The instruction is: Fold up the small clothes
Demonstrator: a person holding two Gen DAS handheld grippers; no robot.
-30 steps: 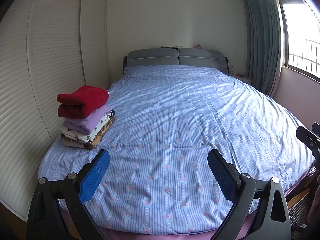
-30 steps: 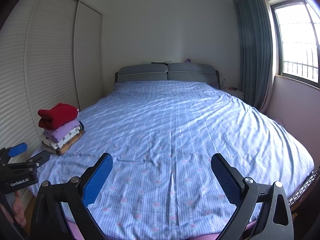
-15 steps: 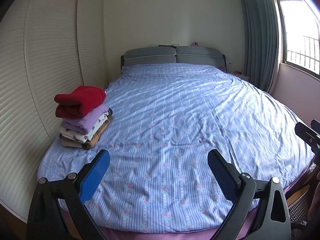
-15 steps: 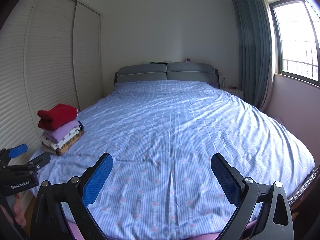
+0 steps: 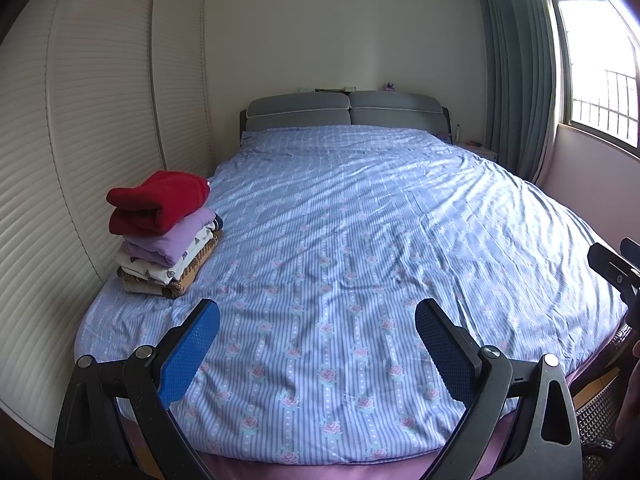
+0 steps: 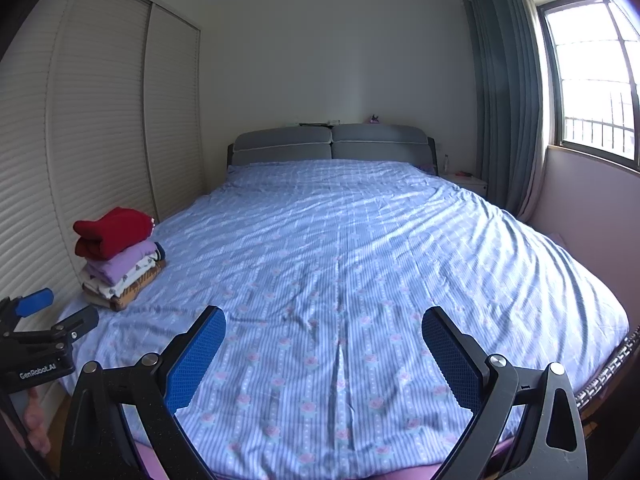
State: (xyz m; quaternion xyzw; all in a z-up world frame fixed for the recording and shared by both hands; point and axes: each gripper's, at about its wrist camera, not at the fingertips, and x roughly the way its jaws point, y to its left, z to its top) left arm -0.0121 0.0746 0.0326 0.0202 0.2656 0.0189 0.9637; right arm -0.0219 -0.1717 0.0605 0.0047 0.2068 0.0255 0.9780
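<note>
Across nearly the whole of both wrist views spreads the wide bed with its blue striped, rose-printed cover (image 5: 360, 240), lying smooth apart from shallow wrinkles; nothing loose lies on it. Behind the bed stands a grey padded headboard (image 5: 346, 114), to the bed's left a wall of white louvred wardrobe doors (image 5: 80, 140), and to its right grey-green curtains (image 5: 516, 80) beside a bright window.

On the bed's near left corner sits the stack of folded small clothes (image 5: 164, 236): a red fleece garment (image 5: 158, 204) on top, a lilac one under it, then a white printed piece and a brown knitted one at the bottom. The stack looks tidy, leaning slightly.

Over the bed's foot edge hang the tools. The left gripper (image 5: 316, 340) has its blue-padded jaws spread wide with nothing between them; the right gripper (image 6: 323, 344) likewise stands wide apart and empty.

No unfolded garment shows in either view, so my judgement is that the folding is either finished or waiting on a fresh piece from out of sight. To do the coming step well, lay any new garment flat on the bed's bare middle, well apart from the stack, and pinch only one layer of cloth so the cover is not lifted with it.
</note>
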